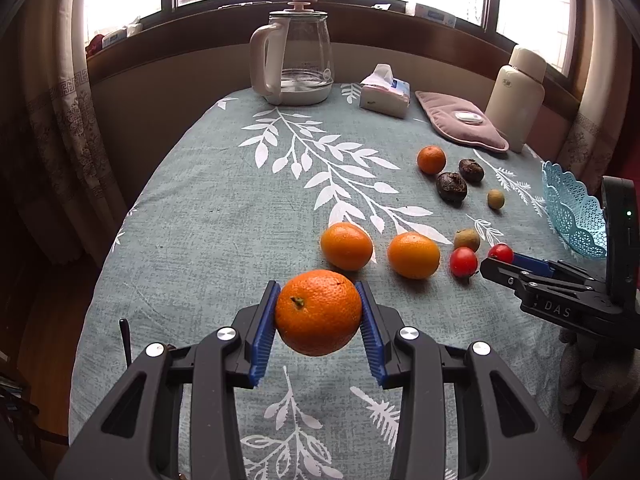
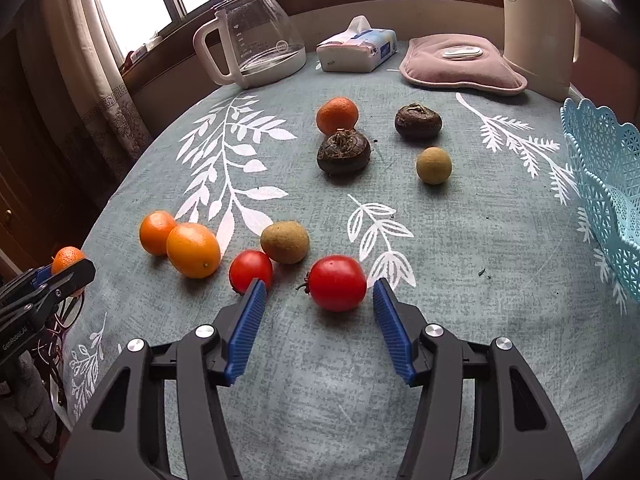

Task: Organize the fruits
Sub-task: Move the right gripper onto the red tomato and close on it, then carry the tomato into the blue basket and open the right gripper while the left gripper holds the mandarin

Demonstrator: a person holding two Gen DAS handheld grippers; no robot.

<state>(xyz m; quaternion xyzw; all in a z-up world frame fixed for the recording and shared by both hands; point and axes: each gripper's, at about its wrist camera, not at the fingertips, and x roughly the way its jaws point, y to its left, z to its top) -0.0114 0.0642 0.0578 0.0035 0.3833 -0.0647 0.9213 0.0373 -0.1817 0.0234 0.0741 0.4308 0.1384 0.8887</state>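
Care matters as the right gripper [image 2: 320, 304], jaws open and not yet pressing the tomato [image 2: 337, 283] between them, squeezes gently near the basket [image 2: 600, 168], while the left gripper [image 1: 319, 312] clamps an orange [image 1: 318, 312].

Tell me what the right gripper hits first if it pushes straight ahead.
The near red tomato, lying on the cloth between the right gripper's open fingers; neither pad appears to touch it yet. Beyond it, bare tablecloth.
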